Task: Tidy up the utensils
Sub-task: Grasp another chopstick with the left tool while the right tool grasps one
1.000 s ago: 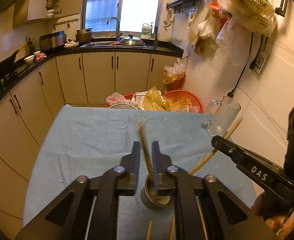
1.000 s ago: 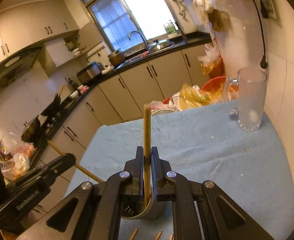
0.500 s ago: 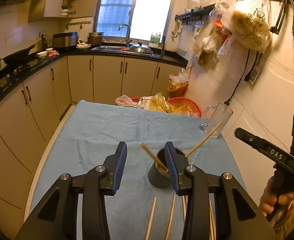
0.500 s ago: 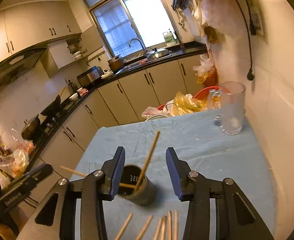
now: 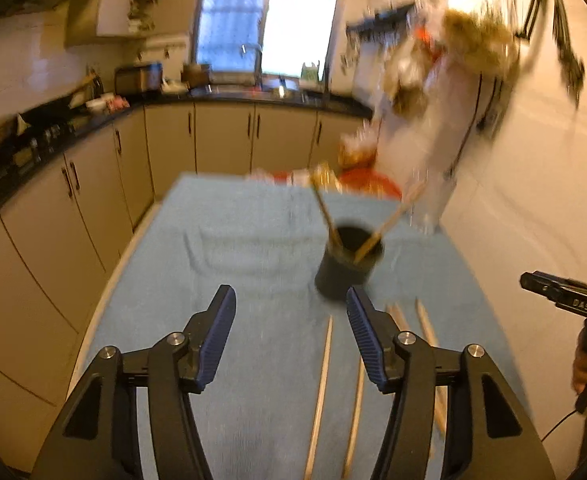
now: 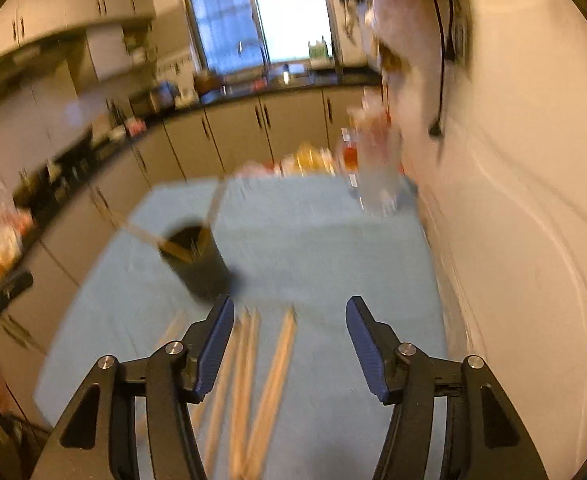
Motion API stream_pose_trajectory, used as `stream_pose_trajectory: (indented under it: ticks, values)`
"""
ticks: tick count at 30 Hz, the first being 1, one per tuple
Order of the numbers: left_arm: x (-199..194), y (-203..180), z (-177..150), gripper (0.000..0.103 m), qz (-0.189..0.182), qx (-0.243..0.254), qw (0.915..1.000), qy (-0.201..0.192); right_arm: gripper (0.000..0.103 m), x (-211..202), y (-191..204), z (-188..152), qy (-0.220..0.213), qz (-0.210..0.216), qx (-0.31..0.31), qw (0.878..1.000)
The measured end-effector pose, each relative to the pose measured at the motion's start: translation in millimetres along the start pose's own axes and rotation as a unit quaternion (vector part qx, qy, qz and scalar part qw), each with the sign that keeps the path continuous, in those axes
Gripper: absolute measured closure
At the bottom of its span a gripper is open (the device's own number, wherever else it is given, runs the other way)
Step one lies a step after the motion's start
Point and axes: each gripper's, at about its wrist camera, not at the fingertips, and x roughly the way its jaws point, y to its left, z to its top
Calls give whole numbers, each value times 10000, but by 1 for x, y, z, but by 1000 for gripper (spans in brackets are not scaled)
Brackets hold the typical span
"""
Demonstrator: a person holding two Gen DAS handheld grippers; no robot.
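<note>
Blue tablecloth (image 5: pixel 221 264), chopstick holder (image 5: pixel 347 266) beyond opening, empty left hand-held gripper (image 5: pixel 291 336)

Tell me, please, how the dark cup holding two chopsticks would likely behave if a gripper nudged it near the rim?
The dark cup looks taller than wide, so a push high up might tip rather than slide it. Its two chopsticks lean out past the rim, probably adding leverage. The blue cloth under it likely grips the base.
</note>
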Motion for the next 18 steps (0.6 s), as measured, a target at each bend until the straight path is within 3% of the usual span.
stream_pose_trajectory:
  ticks: [5,6,8,11,18]
  values:
    - [58,-7,-40,47,17,215,9952,958,41,37,-14,-51,687,137,100,9975]
    - [66,-11,-46,47,34,284,9940,1057,44,47,-14,-61,820,240,150,9962]
    - [87,-22,-58,47,97,499,9902,1304,59,64,-13,-75,1011,425,220,9937]
    - [109,-34,-67,47,130,711,9861,1495,68,84,-5,-82,1148,715,281,9904]
    - [151,-44,-63,48,263,892,9811,1695,71,112,31,-74,1203,1157,149,9859]
